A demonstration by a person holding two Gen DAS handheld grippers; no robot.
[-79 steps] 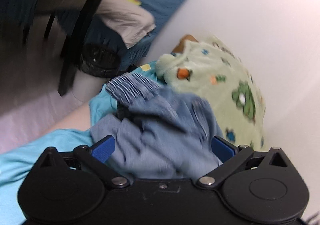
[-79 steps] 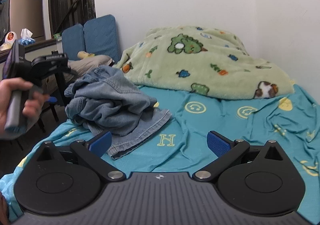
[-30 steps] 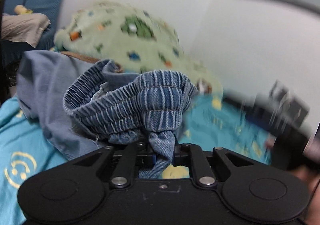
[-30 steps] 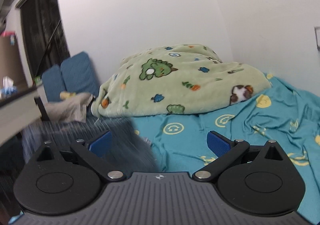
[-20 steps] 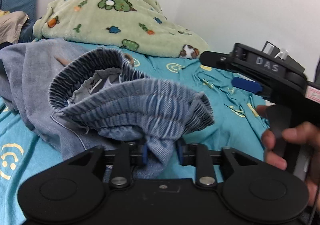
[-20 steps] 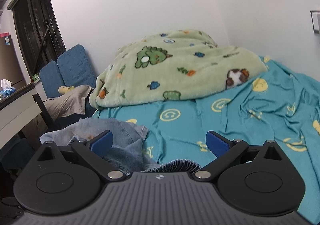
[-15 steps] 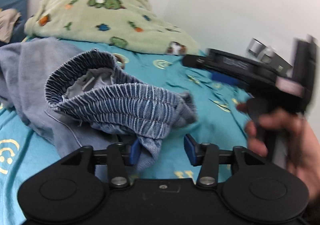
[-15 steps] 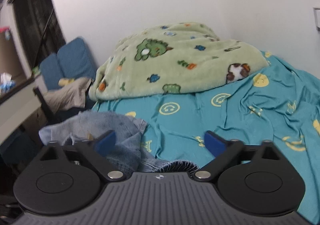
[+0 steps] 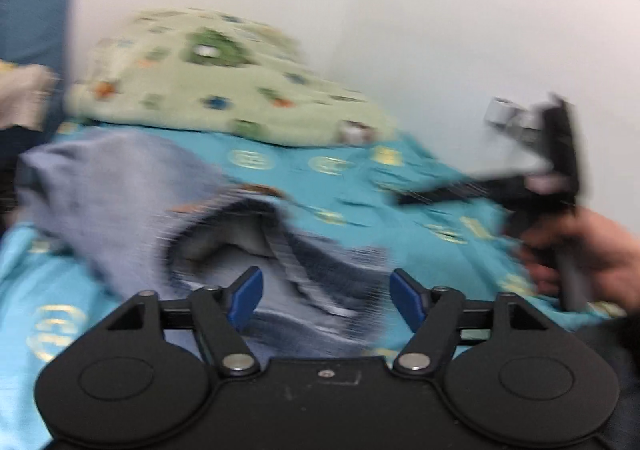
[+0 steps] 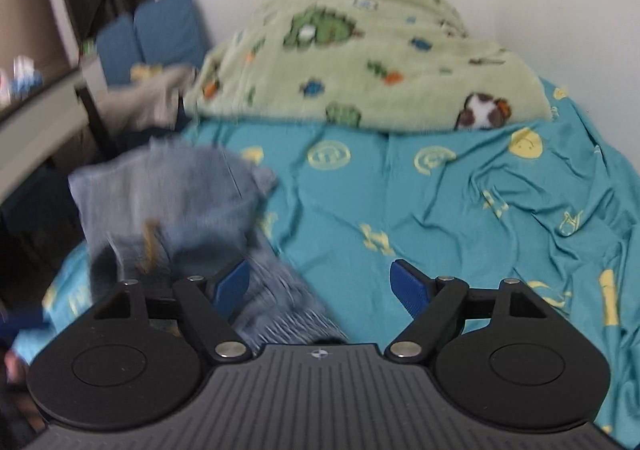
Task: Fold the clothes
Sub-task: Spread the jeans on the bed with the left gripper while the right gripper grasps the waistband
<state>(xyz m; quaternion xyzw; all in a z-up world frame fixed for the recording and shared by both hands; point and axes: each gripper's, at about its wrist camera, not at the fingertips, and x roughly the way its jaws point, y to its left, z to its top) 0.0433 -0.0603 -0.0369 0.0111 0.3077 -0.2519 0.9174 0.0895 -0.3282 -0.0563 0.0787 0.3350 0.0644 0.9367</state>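
Blue denim trousers (image 9: 132,194) with a ribbed elastic waistband (image 9: 320,262) lie crumpled on the teal bed sheet (image 9: 360,186). My left gripper (image 9: 326,294) hovers just over the waistband, jaws opening, the cloth lying below and between the blue pads without being pinched. In the right wrist view the same trousers (image 10: 172,194) sit at the left, and the waistband (image 10: 280,306) reaches in by the left pad of my right gripper (image 10: 320,286), whose jaws are closing a little but stand wide apart. The right gripper's body and the hand holding it (image 9: 584,250) show at the right of the left wrist view.
A green cartoon-print blanket (image 10: 360,58) is heaped at the head of the bed against the white wall. Blue cushions (image 10: 160,34) and a beige garment (image 10: 148,98) lie past the bed's left side, beside a pale desk edge (image 10: 36,118). The sheet (image 10: 480,210) spreads rumpled to the right.
My left gripper has let go of the waistband bunch it was pinching and its jaws have spread. The waistband has dropped onto the bed. The right gripper has swung left, towards the trousers.
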